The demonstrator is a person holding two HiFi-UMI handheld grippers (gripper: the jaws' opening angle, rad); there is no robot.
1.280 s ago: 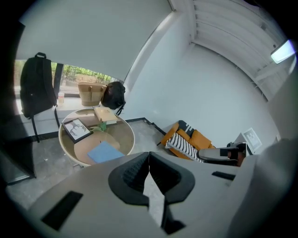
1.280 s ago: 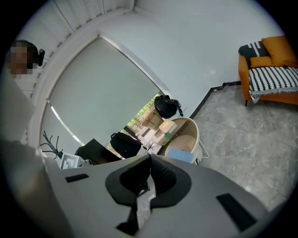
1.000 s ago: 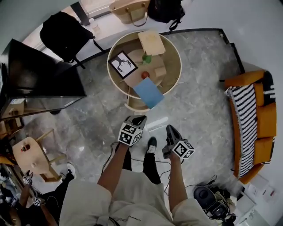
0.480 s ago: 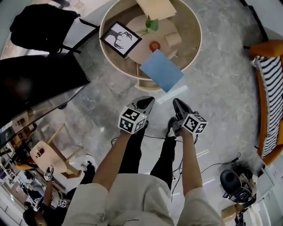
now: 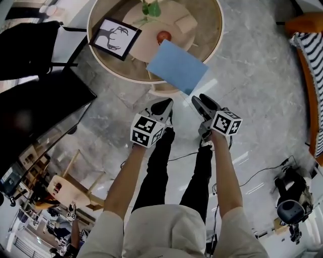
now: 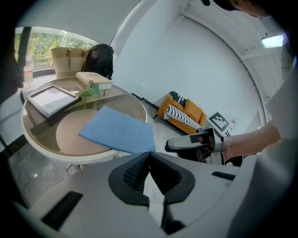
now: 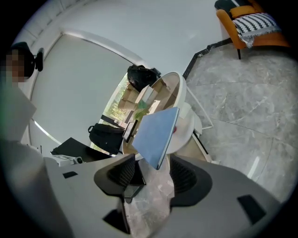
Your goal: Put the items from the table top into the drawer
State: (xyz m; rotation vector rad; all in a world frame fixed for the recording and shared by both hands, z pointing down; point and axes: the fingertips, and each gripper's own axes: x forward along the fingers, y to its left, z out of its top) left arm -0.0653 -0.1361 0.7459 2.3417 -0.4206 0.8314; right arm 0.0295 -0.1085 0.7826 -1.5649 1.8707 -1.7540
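A round glass-topped table (image 5: 212, 45) carries a blue book (image 5: 176, 65) that overhangs its near edge, a red apple (image 5: 163, 36), a framed picture (image 5: 113, 36), a green plant (image 5: 150, 8) and a wooden block (image 5: 185, 22). My left gripper (image 5: 165, 104) hovers short of the table with its jaws shut and empty (image 6: 149, 155). My right gripper (image 5: 198, 100) is beside it, just below the book's corner. Its jaws (image 7: 151, 174) have just been opening and stand open with nothing between them. The book (image 7: 156, 130) lies ahead of them, untouched.
A black bag (image 5: 30, 48) and a dark screen (image 5: 40, 116) stand left of the table. An orange sofa with a striped cushion (image 6: 181, 114) is to the right. Cables and gear (image 5: 287, 201) lie on the grey stone floor (image 5: 262, 101). Wooden chairs (image 5: 65, 186) sit lower left.
Both grippers have come nearer the table's near edge and the blue book. The right gripper's jaws have gone from shut to open. The table now sits closer in the head view.
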